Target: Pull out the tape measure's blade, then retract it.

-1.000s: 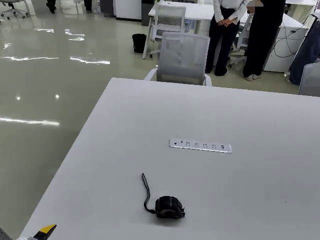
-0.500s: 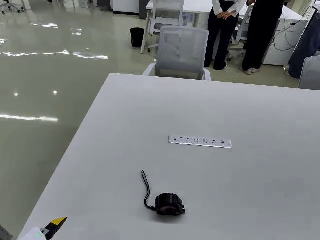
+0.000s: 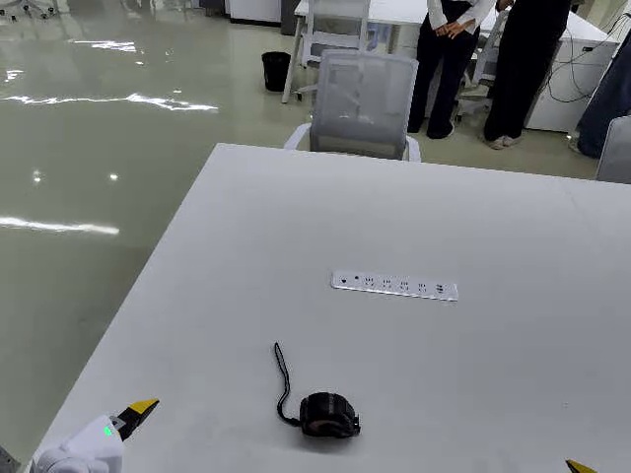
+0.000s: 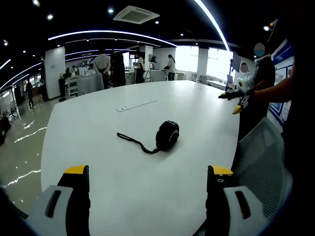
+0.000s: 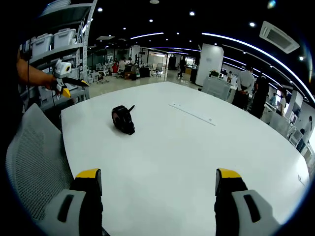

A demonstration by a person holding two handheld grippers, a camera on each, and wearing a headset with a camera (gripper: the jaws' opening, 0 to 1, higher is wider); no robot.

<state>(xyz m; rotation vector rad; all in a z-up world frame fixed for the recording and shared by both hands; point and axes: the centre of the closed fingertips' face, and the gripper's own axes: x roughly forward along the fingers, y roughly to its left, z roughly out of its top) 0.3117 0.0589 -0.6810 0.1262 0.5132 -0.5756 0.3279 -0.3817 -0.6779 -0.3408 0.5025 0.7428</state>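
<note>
one black tape measure point(image 3: 329, 415) lies on the white table point(image 3: 493, 197), close to the near edge. a single dark strap point(image 3: 283, 379) trails off its left side toward the middle of the table. farther in, well apart from it, lies one white power strip point(image 3: 394, 286) flat on the top. there are two grippers, both off the table's near side and apart from the tape measure, which sits between them. the left gripper point(image 4: 147, 179) has its two yellow-tipped jaws spread wide with only bare table between them. the right gripper point(image 5: 160, 184) is the same, its jaws released and grasping nothing. in the head view one yellow tip pokes in at each lower corner. one grey mesh chair point(image 3: 363, 103) stands at the table's far edge. beyond it, two people point(image 3: 449, 49) in dark trousers stand side by side, and one black bin point(image 3: 276, 71) sits on the glossy floor.
</note>
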